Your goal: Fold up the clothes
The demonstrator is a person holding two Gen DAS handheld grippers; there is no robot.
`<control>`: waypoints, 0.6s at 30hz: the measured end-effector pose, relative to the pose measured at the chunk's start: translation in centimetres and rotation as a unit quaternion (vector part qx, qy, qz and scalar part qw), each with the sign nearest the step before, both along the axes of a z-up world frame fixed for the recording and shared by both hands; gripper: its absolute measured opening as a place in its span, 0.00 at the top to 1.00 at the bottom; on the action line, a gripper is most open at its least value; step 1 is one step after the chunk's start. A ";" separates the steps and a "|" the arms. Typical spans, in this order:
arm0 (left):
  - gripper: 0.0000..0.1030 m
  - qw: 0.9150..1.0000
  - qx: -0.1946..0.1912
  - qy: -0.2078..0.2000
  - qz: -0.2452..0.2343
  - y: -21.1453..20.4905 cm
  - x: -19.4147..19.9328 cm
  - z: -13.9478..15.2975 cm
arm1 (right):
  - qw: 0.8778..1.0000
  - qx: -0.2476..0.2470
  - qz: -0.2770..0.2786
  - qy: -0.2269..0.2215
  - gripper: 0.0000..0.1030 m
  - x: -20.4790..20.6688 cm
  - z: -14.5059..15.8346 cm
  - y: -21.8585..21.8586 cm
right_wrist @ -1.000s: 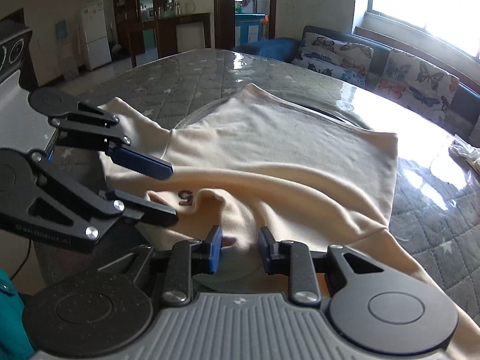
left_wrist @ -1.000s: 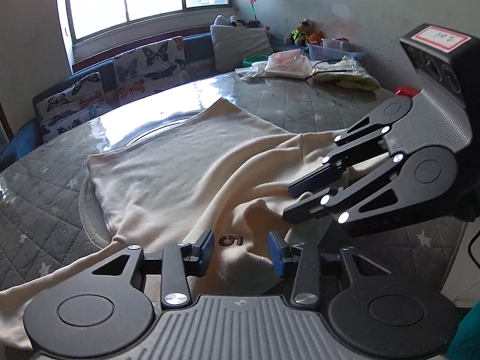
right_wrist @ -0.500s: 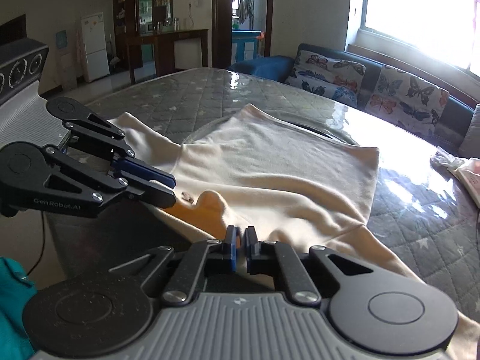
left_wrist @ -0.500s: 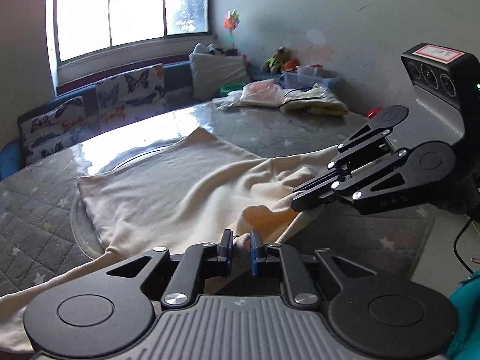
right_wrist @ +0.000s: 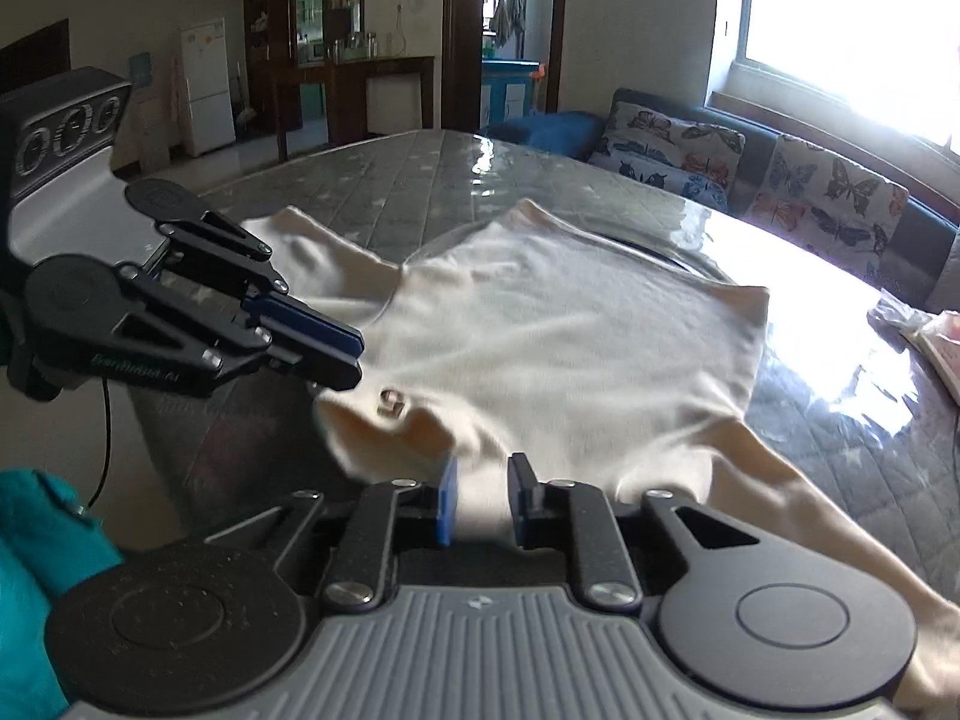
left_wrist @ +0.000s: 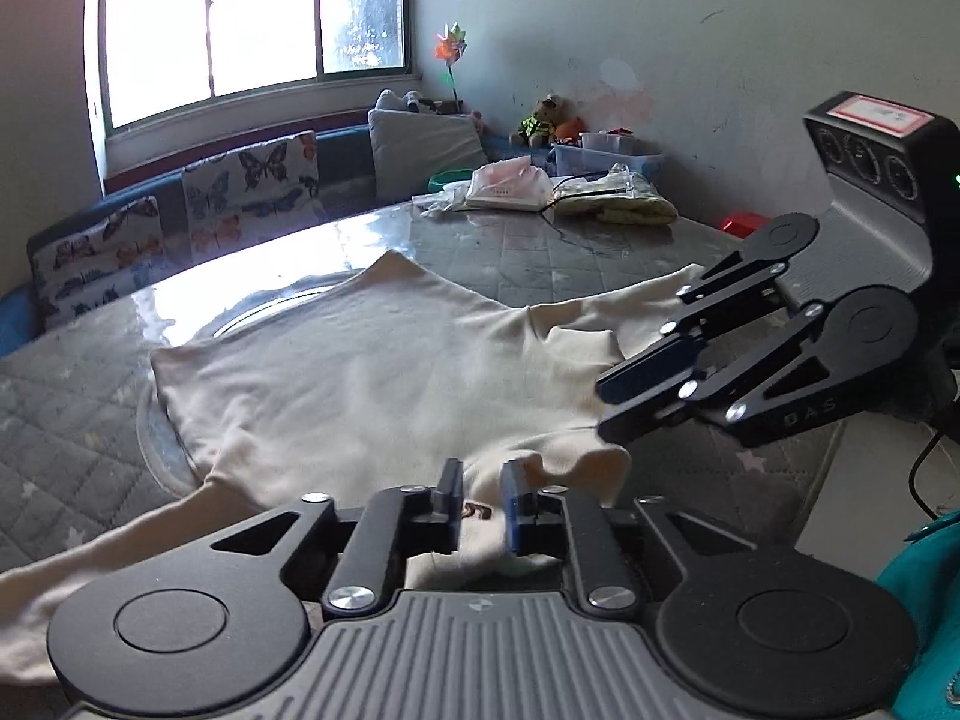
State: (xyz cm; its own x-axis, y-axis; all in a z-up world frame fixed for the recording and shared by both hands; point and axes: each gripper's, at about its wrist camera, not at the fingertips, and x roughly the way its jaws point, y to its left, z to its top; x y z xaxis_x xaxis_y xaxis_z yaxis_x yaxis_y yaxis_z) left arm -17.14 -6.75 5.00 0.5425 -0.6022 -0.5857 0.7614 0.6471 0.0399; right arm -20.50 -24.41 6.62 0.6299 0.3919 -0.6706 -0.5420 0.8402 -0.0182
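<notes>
Your left gripper (left_wrist: 482, 495) and right gripper (right_wrist: 483, 501) both stand parted, with the near edge of the cream garment (left_wrist: 372, 372) between their fingers, unclamped. The garment lies spread across the quilted table (left_wrist: 540, 246).

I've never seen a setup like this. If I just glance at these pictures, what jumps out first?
The cream garment spread over the shiny grey table fills the middle of both views. Two black grippers frame its near edge, the left gripper and the right gripper, each with a gap between its blue-padded fingers. Behind, a bright window shines over butterfly-print cushions.
</notes>
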 end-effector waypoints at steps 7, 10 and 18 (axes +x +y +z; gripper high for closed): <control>0.56 0.998 0.055 -0.019 -0.015 -2.3 0.1 -2.3 | 0.999 -0.048 0.016 -0.011 0.71 0.7 -2.6 2.3; 0.85 0.997 0.071 -0.010 -0.008 -2.7 0.7 -3.1 | 0.999 -0.050 0.011 -0.008 0.90 0.7 -2.8 2.2; 0.91 0.998 0.045 -0.002 -0.033 -1.5 0.6 -1.8 | 0.999 -0.039 0.013 0.000 0.96 -0.6 -2.6 1.0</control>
State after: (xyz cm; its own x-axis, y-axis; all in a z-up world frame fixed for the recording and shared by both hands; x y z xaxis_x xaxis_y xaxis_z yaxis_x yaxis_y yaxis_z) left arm -16.56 -8.22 3.16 0.5054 -0.5819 -0.6372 0.8020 0.5892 0.0981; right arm -21.11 -23.44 4.07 0.6200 0.3540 -0.7002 -0.5629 0.8224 -0.0826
